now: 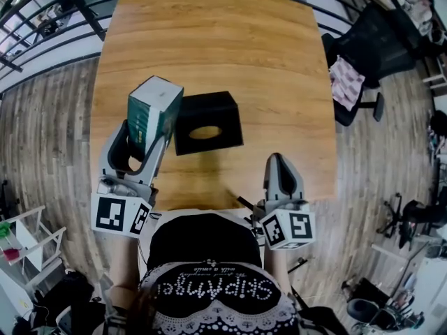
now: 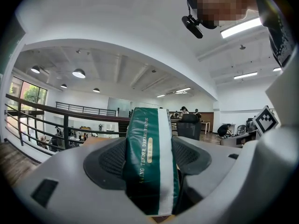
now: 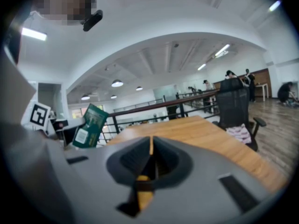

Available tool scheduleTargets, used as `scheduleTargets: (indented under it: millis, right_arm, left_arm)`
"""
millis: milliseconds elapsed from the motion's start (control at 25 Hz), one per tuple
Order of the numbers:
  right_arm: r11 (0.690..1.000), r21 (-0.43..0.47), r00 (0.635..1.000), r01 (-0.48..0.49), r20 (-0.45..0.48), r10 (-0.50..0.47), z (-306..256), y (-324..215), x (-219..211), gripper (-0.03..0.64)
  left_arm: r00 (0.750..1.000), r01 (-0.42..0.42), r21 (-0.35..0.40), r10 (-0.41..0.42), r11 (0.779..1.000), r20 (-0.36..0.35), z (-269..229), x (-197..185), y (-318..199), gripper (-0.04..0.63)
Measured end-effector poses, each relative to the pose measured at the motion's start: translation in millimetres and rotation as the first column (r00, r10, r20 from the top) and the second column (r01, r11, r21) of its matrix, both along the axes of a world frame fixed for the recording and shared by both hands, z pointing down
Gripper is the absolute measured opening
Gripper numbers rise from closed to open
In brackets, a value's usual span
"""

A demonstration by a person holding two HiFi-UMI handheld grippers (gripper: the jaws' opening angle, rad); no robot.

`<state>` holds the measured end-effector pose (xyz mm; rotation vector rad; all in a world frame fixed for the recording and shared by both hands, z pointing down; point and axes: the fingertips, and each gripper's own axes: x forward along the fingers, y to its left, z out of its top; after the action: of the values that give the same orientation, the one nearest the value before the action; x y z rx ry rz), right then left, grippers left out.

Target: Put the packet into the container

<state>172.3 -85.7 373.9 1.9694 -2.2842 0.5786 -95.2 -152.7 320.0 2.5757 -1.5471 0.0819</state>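
Green-and-white plastic packet (image 1: 155,100) sits clamped upright in my left gripper (image 1: 142,139) jaws at centre-left, lifted just beside the black box container (image 1: 209,114) to clear its rim for the oval slot (image 1: 204,132), while my right gripper (image 1: 279,160) waits lower right, jaws together, empty.

I see the packet (image 1: 154,109), a dark green soft pack with a white band and pale lettering, clamped by its broad faces between the jaws of my left gripper (image 1: 148,132) and raised off the wooden table (image 1: 230,47). The container (image 1: 207,122), a black box with an oval opening on top, sits on that table just right of the packet.
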Motion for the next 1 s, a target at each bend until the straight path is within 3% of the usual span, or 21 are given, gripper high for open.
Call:
scheduleTargets:
  millis: [680,1000]
  right_arm:
    - [0.999,-0.02,0.999,-0.038,0.006,0.039,7,1,12,0.041]
    - [0.998,-0.025,0.998,-0.057,0.017,0.058,6,4,15,0.041]
  left_arm:
    - [0.983,-0.165,-0.052,0.168,0.985,0.073,16,37,-22,0.333]
    - [0.974,-0.21,-0.086,0.217,0.974,0.071,25,52,-21,0.332]
